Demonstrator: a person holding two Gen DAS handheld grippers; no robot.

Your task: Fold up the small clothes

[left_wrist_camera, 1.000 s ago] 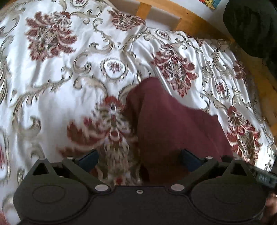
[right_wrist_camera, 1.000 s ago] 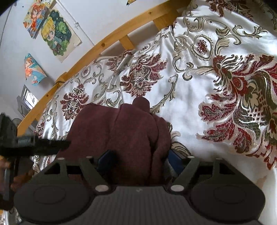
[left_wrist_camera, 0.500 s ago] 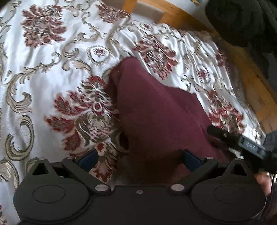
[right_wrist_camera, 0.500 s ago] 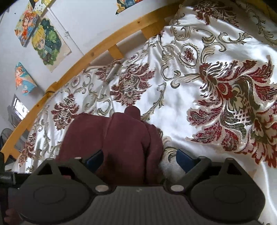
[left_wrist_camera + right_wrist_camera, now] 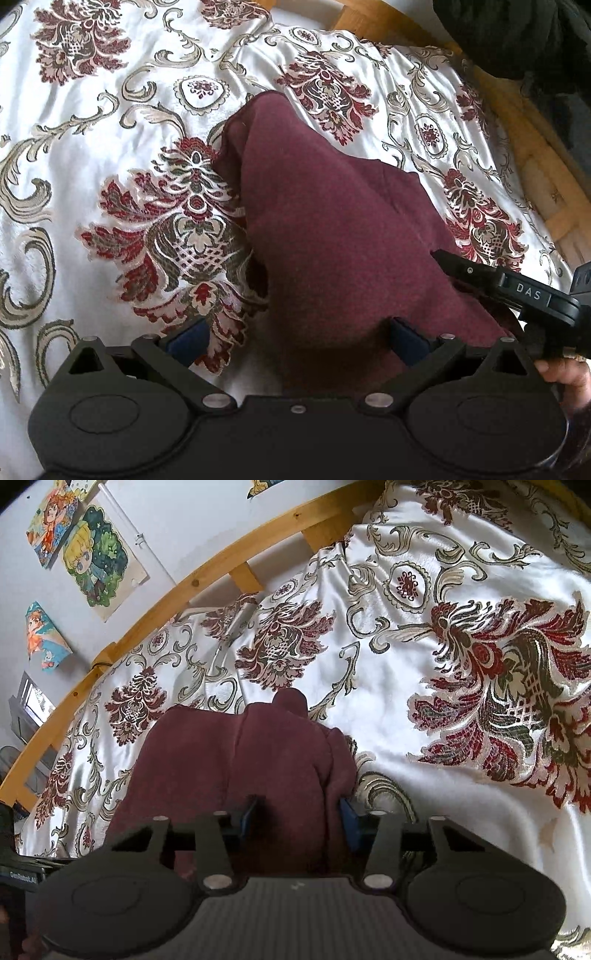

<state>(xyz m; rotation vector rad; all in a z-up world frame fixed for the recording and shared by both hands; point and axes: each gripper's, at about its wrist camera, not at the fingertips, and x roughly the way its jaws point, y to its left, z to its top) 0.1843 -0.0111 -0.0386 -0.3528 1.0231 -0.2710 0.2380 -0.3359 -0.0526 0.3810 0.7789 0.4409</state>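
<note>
Closing in since the earlier frames, the right tool (image 5: 297, 821) now clenches a bunched fold of the maroon garment (image 5: 255, 764).
Its blue pads (image 5: 347, 821) press the cloth from both sides. The left tool (image 5: 295, 338) is released, jaws wide apart, with the garment's near edge between them but not pressed. This garment lies partly folded on the bed's white floral bedspread (image 5: 92, 155). A wooden bed frame (image 5: 207, 576) runs behind, under drawings (image 5: 96, 554) on the wall.
</note>
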